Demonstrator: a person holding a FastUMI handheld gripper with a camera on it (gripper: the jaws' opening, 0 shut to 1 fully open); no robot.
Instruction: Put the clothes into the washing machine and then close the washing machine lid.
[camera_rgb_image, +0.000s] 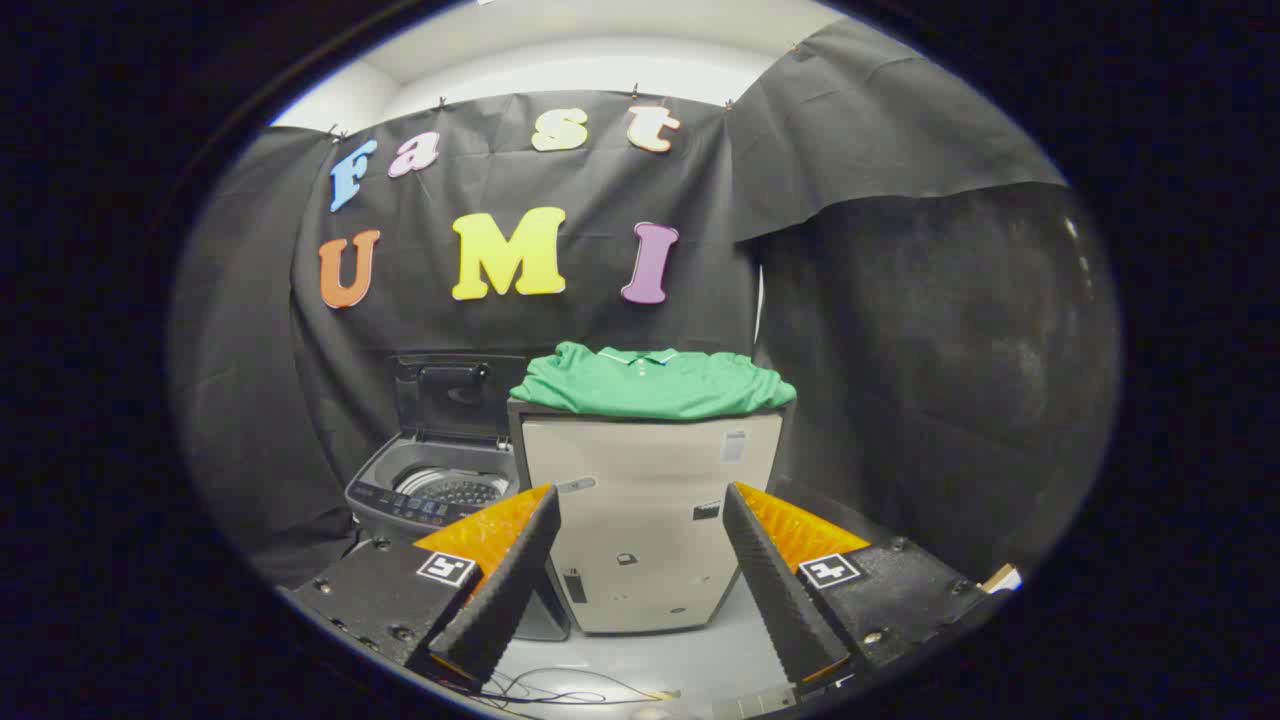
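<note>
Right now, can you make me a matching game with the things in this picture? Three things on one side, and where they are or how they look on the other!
Things:
1. folded green polo shirt
2. grey top-loading washing machine's lid
3. tongs

States:
A. open, holding nothing
B. lying on top of the beige cabinet
C. standing raised open

Pairs: 1-B, 2-C, 3-A
</note>
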